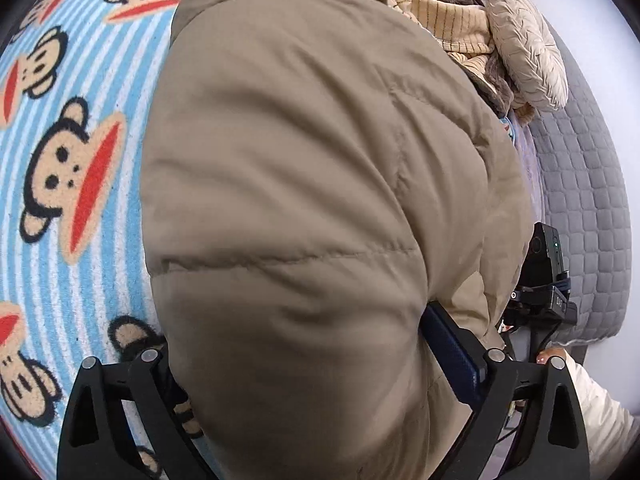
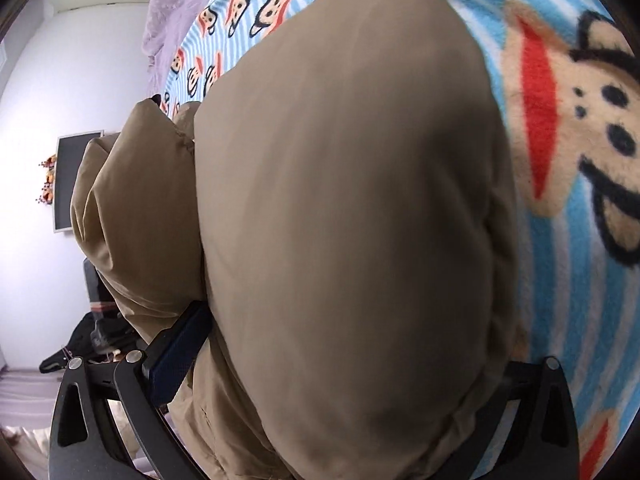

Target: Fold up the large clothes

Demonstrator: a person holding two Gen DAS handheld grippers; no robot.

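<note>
A puffy tan jacket (image 1: 288,152) lies bundled on a blue-striped monkey-print blanket (image 1: 80,184) and fills most of both views. My left gripper (image 1: 300,332) stands wide around a bulge of it. Its blue right pad (image 1: 452,356) lies against the fabric, and the left finger is hidden under the bulge. My right gripper (image 2: 356,340) is also wide open around the jacket (image 2: 352,184). Its left pad (image 2: 176,356) sits between the main bulge and a second fold (image 2: 136,216), and its right finger is covered. I see no pinch in the cloth at either gripper.
The monkey blanket (image 2: 568,240) spreads on both sides. Striped beige clothes (image 1: 452,16), a ruffled cushion (image 1: 528,48) and a grey quilted cover (image 1: 580,184) lie at the right. A hand in a white sleeve (image 1: 600,408) is below. A dark wall panel (image 2: 72,180) hangs at the left.
</note>
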